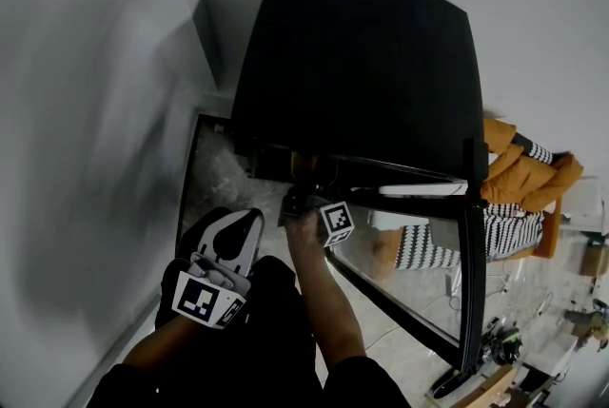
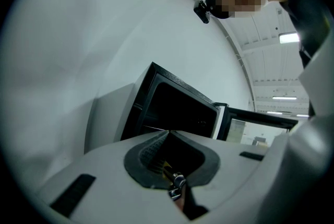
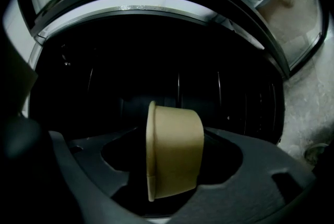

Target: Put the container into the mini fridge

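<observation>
The container sits between the opening jaws of the right hand-held gripper at the dark mouth of the mini fridge. Its axis runs crosswise, rim toward the left jaw. The left hand-held gripper, jaws together and empty, hangs back outside.

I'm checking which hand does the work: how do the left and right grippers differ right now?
The right gripper is at the open mini fridge's mouth; the left gripper is held back from it. The right gripper has the tan container between its jaws; the left gripper has nothing. The right gripper's jaws are opening; the left gripper's are together. Both carry a marker cube.
</observation>
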